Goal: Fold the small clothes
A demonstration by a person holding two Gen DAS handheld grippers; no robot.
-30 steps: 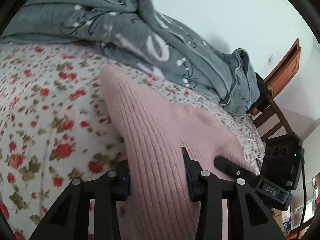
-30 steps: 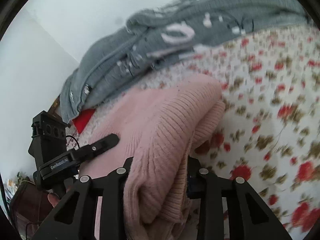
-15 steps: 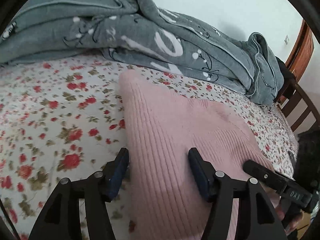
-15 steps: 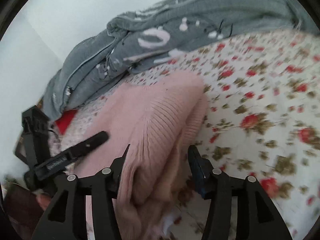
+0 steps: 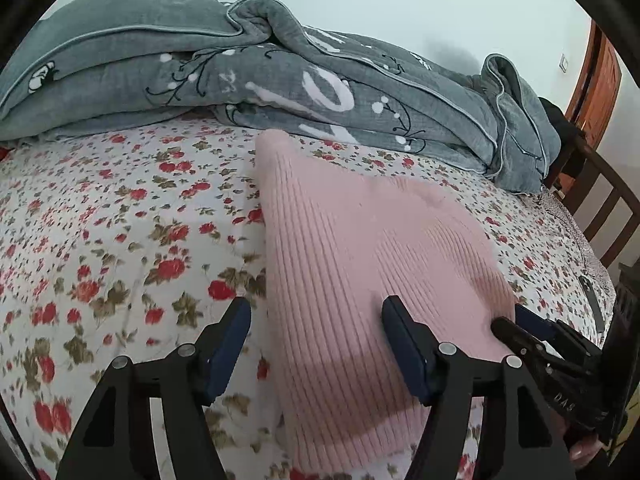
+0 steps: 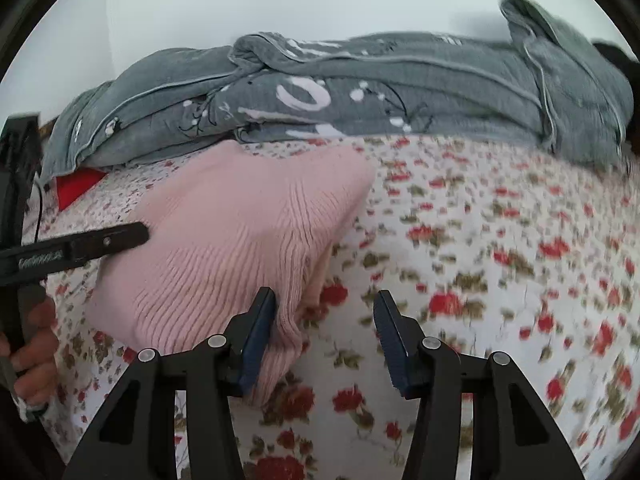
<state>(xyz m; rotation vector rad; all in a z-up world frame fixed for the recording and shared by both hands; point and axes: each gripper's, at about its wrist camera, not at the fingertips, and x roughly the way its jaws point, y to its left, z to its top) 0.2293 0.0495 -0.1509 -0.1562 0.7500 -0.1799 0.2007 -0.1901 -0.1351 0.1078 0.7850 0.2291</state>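
Left wrist view: both claws, left claw (image 5: 316, 344) and right claw (image 6: 324, 336), gape over the folded pink sweater (image 5: 360, 260) on the floral bed (image 5: 120, 240), grey blanket (image 5: 280, 80) bunched along the frame's top

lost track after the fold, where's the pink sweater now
The pink sweater lies folded on the floral sheet, just in front of the grey blanket, between the two open grippers.

From my right gripper's camera the floral sheet (image 6: 500, 240) to the right of the fingers smears into blur. A red item (image 6: 74, 188) far left is mostly hidden under the grey blanket (image 6: 360, 100). My left tool's finger covers part of the pink sweater (image 5: 360, 248), whose near edge the frame cuts off.
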